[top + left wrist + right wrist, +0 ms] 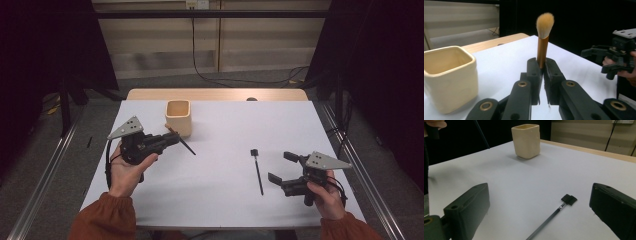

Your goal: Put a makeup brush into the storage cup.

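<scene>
The left gripper (541, 72) clamps a makeup brush (543, 37) by its copper handle just beside the cream cup (178, 117), bristles up. The right gripper (282, 167), jaws wide open and empty, sits nearest the second brush (257, 171) (long axis running toward the person), bare white table (220, 195) all around.

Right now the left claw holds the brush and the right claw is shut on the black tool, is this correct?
Not quite. The right claw is open, and the black tool lies on the table between its jaws, as the right gripper view shows. The left claw does hold the brush.
</scene>
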`<action>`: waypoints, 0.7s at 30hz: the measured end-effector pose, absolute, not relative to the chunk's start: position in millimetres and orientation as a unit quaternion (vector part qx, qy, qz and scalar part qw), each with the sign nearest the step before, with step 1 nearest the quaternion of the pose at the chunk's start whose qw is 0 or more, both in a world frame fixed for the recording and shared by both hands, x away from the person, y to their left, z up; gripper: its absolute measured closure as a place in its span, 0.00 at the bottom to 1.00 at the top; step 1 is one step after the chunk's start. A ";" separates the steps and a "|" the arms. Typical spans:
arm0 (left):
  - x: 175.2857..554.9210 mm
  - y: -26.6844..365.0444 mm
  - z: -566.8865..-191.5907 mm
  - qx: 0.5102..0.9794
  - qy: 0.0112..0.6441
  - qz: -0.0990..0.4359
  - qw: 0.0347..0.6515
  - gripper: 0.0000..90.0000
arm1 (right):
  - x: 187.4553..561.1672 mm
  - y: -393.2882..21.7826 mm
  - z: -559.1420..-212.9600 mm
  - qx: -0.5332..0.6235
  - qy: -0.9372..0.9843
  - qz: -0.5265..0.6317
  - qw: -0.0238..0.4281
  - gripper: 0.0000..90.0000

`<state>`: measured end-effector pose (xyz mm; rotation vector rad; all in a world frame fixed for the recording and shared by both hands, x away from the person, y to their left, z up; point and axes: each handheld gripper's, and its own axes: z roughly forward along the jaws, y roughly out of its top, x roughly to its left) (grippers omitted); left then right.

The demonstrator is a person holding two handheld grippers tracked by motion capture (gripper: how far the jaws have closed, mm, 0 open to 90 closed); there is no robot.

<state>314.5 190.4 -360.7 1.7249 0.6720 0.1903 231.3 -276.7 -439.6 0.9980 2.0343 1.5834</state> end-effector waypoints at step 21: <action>340.2 195.0 -336.0 0.730 0.300 0.109 0.605 0.93 | 227.7 -277.0 -444.9 0.357 0.719 0.565 0.187 0.04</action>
